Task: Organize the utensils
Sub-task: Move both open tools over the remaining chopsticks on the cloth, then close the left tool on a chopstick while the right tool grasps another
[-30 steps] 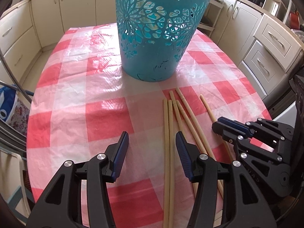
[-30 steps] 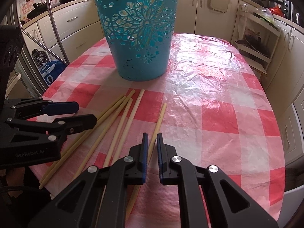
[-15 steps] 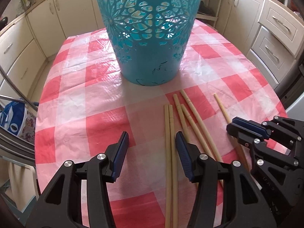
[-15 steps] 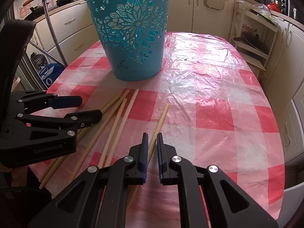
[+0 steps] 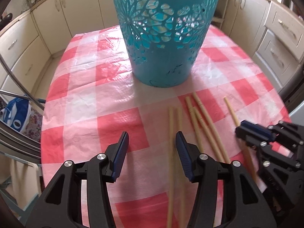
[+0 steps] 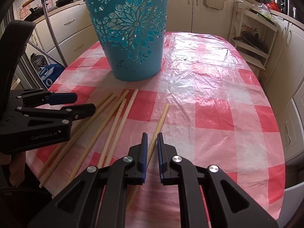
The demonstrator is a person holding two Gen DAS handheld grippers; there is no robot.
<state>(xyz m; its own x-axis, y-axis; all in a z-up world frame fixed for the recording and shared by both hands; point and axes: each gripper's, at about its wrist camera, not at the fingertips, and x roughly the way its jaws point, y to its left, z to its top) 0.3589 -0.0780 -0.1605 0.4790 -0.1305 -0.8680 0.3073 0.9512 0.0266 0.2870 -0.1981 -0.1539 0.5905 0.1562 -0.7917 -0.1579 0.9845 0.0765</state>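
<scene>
A teal cut-out bin stands upright on the red-checked table. Several wooden chopsticks lie loose on the cloth in front of it. My left gripper hovers open above the cloth, holding nothing. A pair of chopsticks lies under it beside its right finger. My right gripper is shut with a thin gap. It sits over a lone chopstick that rests on the table beneath it.
Cream kitchen cabinets ring the table. A blue bag and metal chair frame sit off the left edge. A white shelf rack with pans stands far right. The table edge curves close on the right.
The left gripper has tilted and edged toward the bin, which now fills more of its view. The right gripper and the chopsticks have stayed where they were.
</scene>
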